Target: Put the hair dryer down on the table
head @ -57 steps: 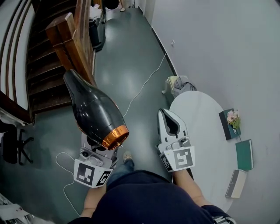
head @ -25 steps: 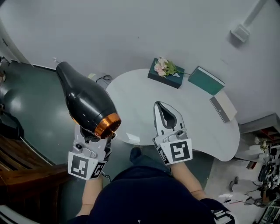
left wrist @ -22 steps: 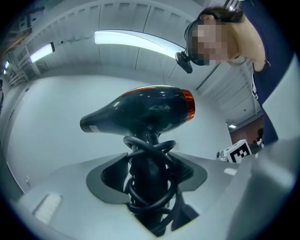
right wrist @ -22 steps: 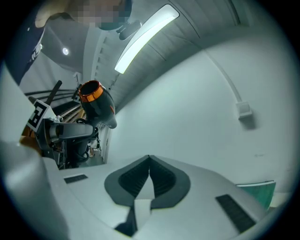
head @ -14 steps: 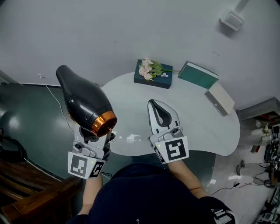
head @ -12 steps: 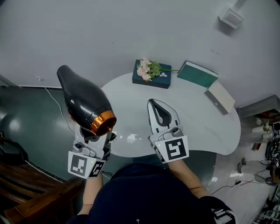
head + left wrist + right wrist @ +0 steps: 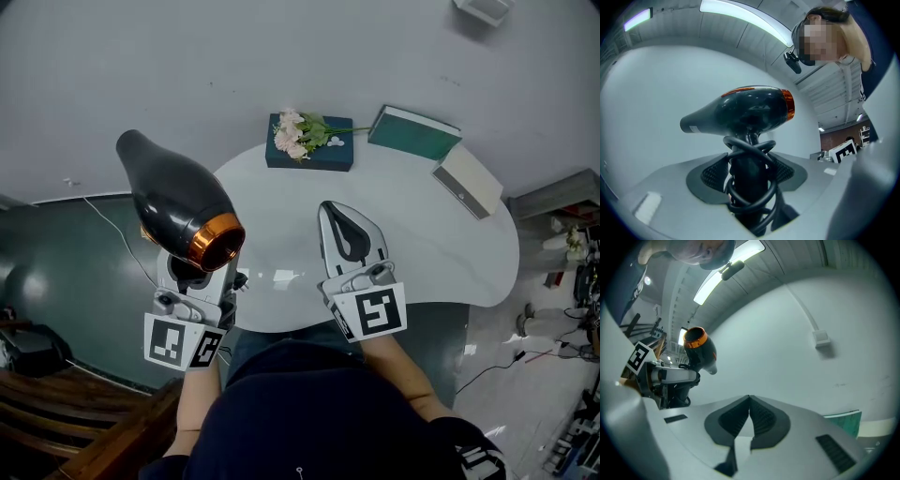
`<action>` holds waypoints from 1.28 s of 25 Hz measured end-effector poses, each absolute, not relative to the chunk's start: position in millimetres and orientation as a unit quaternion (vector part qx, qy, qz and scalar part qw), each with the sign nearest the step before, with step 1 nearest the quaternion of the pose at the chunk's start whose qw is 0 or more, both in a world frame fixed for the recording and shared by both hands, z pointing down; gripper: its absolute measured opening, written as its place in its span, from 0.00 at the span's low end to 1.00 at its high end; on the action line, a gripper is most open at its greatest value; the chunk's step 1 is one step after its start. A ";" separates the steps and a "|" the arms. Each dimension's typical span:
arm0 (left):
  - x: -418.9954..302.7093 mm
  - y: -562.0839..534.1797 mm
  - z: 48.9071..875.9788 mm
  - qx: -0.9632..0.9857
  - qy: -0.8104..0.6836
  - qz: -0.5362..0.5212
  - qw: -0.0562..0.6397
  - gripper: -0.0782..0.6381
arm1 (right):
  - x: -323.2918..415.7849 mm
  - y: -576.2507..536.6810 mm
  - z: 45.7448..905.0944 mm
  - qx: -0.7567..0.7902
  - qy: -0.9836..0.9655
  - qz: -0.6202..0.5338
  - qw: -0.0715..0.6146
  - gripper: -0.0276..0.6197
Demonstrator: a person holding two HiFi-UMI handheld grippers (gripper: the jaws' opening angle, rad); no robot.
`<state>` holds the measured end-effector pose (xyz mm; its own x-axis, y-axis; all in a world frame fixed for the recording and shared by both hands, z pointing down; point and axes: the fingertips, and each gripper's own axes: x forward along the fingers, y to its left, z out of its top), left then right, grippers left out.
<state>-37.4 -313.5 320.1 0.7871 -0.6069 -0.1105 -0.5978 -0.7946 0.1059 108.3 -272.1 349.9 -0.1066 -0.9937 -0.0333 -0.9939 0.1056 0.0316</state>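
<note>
- The dryer [image 7: 178, 211] is held up in the air at the left of the head view. It is over the dark floor [image 7: 66, 262], just off the left edge of the bench [image 7: 441, 253], and does not touch it.
- In the head view its long axis runs on a slant. The narrow end is at the upper left, towards the wall, and the wide end is at the lower right, facing back towards the person.
- In the left gripper view the body lies roughly level. The narrow end is at the left of the frame and the wide end at the right.
- The handle [image 7: 746, 176] drops straight down from the body into the tongs.
- The body is glossy black and tapers like a bulb to a small blunt tip. A shiny copper-orange ring runs round the rim of the wide end.
- A black cord [image 7: 749, 142] is looped several times round the handle.
- The left tongs [image 7: 199, 281] stand fairly wide. Their ribbed pads are clamped on either side of the handle, with the cord coils in between.
- The right tongs [image 7: 334, 212] are in the middle of the head view, above the bench. The jaws are closed tip to tip with nothing in them.
- The bench is white with rounded edges.
- Along its far side, by the wall, lie a dark box [image 7: 323, 157] with flowers [image 7: 295, 131] on it, a green book [image 7: 412, 133] and a grey book [image 7: 467, 190].
</note>
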 end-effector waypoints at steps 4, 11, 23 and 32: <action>-29.8 -320.1 328.7 0.953 -0.296 -0.060 0.040 0.48 | 106.6 -274.7 354.2 -0.682 0.731 0.020 -0.007 0.06; -26.4 -329.2 344.1 0.965 -0.256 -0.035 0.050 0.48 | 102.0 -281.7 360.5 -0.708 0.706 0.011 -0.026 0.06; -23.3 -357.7 391.6 0.971 -0.231 0.015 0.061 0.48 | 101.5 -304.5 393.7 -0.727 0.685 -0.018 -0.040 0.06; -16.5 -370.8 437.7 0.969 -0.232 0.059 0.069 0.48 | 98.5 -315.3 432.0 -0.721 0.688 -0.041 -0.065 0.06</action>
